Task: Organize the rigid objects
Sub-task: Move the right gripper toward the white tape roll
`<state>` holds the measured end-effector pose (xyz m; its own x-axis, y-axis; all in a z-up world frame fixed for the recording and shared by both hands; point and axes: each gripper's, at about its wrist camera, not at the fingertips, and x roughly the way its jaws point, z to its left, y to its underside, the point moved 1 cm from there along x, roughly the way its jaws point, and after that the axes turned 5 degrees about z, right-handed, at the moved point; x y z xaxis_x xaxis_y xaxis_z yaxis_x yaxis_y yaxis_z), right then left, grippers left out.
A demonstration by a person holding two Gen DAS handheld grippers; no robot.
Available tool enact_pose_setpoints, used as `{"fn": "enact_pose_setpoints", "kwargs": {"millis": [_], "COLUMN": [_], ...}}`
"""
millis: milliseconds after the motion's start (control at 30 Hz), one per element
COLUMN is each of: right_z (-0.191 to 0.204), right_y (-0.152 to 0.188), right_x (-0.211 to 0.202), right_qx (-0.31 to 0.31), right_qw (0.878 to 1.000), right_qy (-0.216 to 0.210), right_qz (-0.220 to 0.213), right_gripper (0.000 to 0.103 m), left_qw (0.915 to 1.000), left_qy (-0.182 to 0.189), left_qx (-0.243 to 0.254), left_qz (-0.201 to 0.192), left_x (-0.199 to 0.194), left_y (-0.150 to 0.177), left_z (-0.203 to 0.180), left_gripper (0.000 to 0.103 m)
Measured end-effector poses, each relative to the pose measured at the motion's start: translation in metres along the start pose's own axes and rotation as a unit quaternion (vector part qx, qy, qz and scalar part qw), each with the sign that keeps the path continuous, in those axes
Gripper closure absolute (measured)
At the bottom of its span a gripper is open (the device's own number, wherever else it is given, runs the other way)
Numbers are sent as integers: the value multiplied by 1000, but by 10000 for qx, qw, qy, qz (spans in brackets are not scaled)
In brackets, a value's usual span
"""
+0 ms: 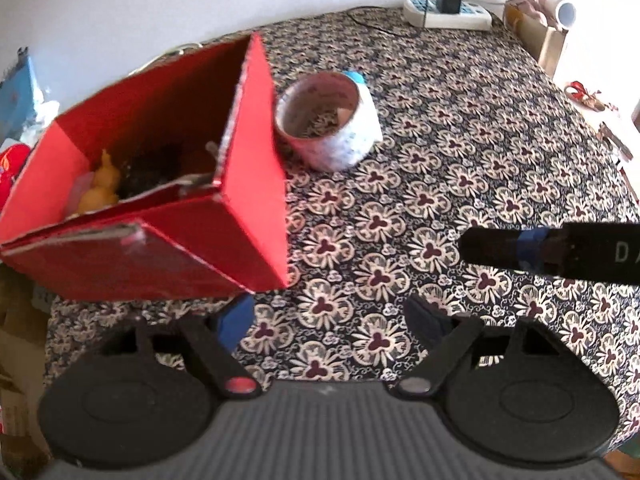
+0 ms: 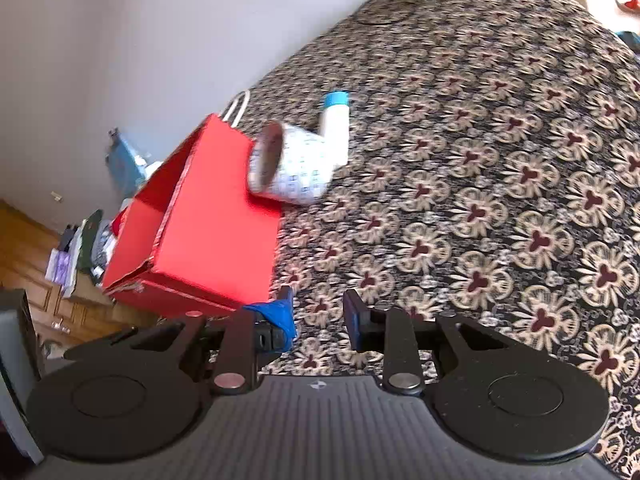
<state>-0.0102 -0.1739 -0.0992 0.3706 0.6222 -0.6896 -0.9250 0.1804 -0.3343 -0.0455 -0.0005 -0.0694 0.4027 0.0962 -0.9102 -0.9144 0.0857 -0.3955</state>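
A red cardboard box (image 1: 168,216) stands open at the left of the table and holds a yellow gourd-shaped piece (image 1: 102,184) and dark items. Against its right wall rests a white patterned tape roll (image 1: 332,124) with a brown core, and behind that roll lies a white bottle with a blue cap (image 2: 336,124). My left gripper (image 1: 328,312) is open and wide, its left finger (image 1: 236,320) just under the box's near corner. My right gripper (image 2: 318,300) is open with only the cloth showing between its blue pads. It enters the left wrist view as a black finger (image 1: 520,248) at the right.
A dark floral cloth (image 1: 440,160) covers the table. A white power strip (image 1: 448,16) with a black adapter and cables lies at the far edge. Cardboard pieces (image 1: 548,40) stand at the far right corner. Clutter lies on the wooden floor (image 2: 76,248) left of the table.
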Motion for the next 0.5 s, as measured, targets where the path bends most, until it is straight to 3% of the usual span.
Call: {"fn": "enact_pose_setpoints", "kwargs": {"millis": [267,500], "right_z": [-15,3], "right_y": [-12,-48], "right_x": [10,30], "right_qx": [374,94], "right_qw": [9993,9997], "right_qy": [42,169], "right_qz": [-23,-170], "right_gripper": [92,92], "left_qw": [9995,9982], "left_qy": [230,329], "left_qx": [219,391], "left_qz": [-9,-322], "left_x": [24,39], "left_y": [2,3], "left_z": [-13,-24], "left_gripper": [17,17]}}
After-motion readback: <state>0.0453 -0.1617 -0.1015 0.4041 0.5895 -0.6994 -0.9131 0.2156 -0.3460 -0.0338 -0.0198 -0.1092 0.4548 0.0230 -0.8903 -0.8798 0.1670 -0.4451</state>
